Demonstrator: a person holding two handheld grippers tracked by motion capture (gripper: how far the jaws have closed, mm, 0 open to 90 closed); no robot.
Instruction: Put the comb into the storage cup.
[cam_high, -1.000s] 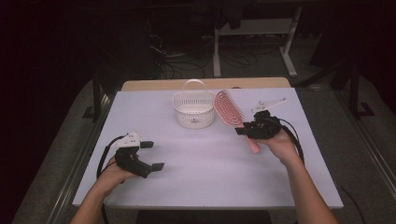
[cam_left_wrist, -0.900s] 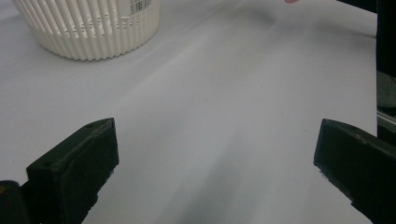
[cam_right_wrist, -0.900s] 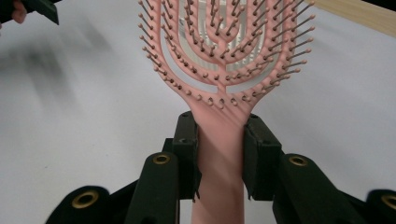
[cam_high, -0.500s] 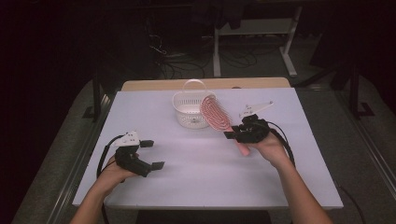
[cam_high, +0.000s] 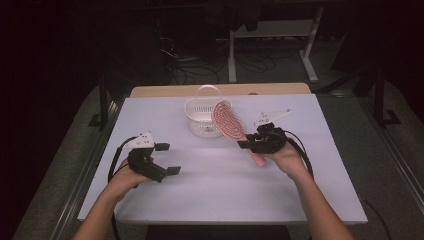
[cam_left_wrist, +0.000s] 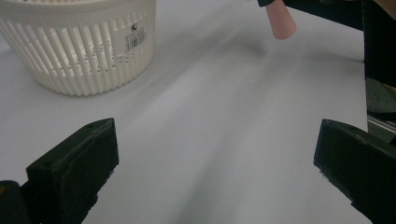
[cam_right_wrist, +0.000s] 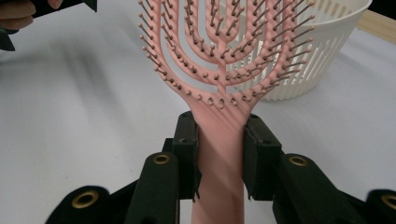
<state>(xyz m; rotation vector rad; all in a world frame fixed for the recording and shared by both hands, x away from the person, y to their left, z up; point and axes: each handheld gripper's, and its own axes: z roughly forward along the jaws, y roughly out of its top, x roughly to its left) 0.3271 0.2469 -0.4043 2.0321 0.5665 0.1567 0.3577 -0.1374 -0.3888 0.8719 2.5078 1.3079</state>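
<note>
Nearest the person, at the table's (cam_high: 220, 195) front left, the left gripper (cam_high: 161, 159) lies low in a hand with its jaws spread wide and bare tabletop between them. Farther in on the right, the right gripper (cam_high: 246, 145) pinches the pink hairbrush (cam_right_wrist: 219, 70) by its handle, head tilted up toward the white basket (cam_left_wrist: 79, 46). Beyond, the basket carries a small barcode sticker (cam_left_wrist: 136, 37), its print too small to read.

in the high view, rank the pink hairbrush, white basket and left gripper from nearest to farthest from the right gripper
1. pink hairbrush: its handle is clamped in the right gripper, head tilted up toward the basket.
2. white basket: just beyond the brush head, toward the table's far edge.
3. left gripper: across the table on the person's left, jaws open.
</note>
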